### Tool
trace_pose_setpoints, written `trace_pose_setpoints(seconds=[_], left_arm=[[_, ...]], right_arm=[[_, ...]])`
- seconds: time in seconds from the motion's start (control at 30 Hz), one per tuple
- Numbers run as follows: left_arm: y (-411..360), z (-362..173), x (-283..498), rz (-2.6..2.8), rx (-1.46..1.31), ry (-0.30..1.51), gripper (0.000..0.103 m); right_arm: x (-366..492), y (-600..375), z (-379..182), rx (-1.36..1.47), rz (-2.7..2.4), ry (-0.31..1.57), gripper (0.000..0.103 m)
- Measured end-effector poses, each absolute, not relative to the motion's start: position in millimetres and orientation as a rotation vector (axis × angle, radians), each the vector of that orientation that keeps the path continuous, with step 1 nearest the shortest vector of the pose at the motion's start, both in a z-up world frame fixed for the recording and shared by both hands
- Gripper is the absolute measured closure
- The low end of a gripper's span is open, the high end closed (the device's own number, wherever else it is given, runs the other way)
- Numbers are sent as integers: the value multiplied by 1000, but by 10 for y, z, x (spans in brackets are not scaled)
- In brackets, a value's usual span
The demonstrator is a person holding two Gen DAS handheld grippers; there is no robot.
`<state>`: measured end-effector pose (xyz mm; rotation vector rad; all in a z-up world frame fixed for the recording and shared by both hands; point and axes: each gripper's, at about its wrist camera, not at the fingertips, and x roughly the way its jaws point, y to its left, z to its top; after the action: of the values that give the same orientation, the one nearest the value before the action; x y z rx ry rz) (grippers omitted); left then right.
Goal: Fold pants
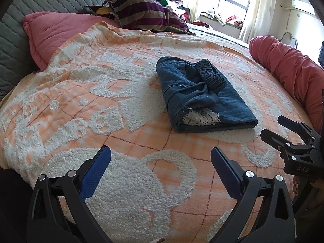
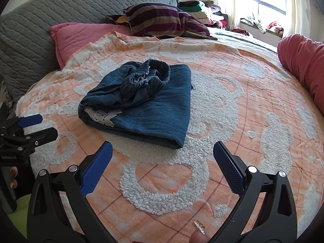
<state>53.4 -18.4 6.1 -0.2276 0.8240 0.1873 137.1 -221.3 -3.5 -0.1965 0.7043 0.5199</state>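
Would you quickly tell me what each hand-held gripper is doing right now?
Left hand-held gripper: open, holding nothing.
Right hand-held gripper: open, holding nothing.

Readable markings: two, both moulded on gripper bodies.

Left wrist view: the right gripper [image 1: 272, 126] enters at the right edge; its black body carries raised letters reading "DAS", complete as far as visible, edge of frame cuts anything beyond. Right wrist view: the left gripper [image 2: 43, 125] enters at the left edge; its black body shows small pale lettering, blurred, roughly "GeRobot UI", reading uncertain. No legible text, number or label on the pants [image 2: 141, 99], the blanket [image 2: 222, 121] or the pillows.
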Motion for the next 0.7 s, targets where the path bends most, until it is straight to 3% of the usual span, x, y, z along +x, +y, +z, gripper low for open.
trace_pose_setpoints(seconds=[0.7], left_arm=[[-162, 53, 556, 209, -234, 833, 4]], right_arm=[[1357, -2220, -40, -191, 511, 706, 9]])
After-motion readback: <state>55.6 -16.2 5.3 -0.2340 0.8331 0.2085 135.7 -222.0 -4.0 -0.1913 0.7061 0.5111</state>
